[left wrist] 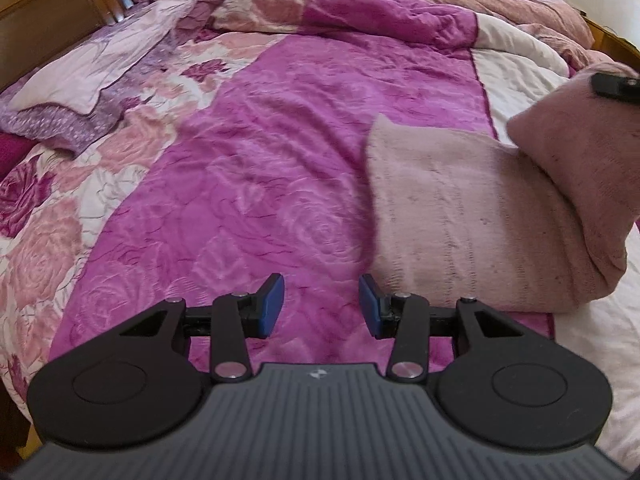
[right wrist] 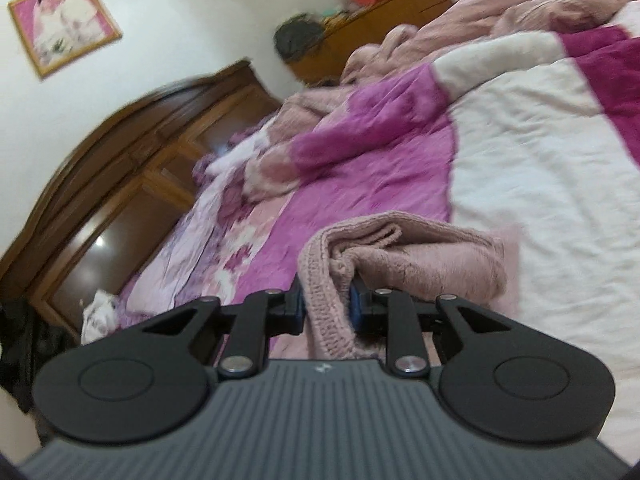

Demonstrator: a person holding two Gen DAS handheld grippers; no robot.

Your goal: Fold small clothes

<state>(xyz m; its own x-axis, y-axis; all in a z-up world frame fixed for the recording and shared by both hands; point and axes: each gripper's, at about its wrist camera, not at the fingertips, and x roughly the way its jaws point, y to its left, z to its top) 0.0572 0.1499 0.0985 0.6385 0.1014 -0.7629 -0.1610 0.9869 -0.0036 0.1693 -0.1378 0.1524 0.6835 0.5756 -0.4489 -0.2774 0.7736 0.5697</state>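
A pale pink knitted garment [left wrist: 464, 216] lies on the magenta bedspread [left wrist: 280, 160], its right part lifted up in a fold [left wrist: 580, 152]. My left gripper [left wrist: 322, 306] hovers open over the bedspread just left of the garment's near edge, nothing between its blue pads. In the right wrist view my right gripper [right wrist: 326, 306] is shut on a bunched edge of the pink garment [right wrist: 400, 256], which drapes away over the bed. A black fingertip [left wrist: 616, 86] of the right gripper shows at the top of the lifted fold.
A rumpled pink duvet [left wrist: 440, 4] and floral quilt [left wrist: 100, 80] cover the far and left parts of the bed. A wooden headboard [right wrist: 120, 160] stands beyond. White sheet [right wrist: 540, 152] lies to the right. A framed picture [right wrist: 64, 20] hangs on the wall.
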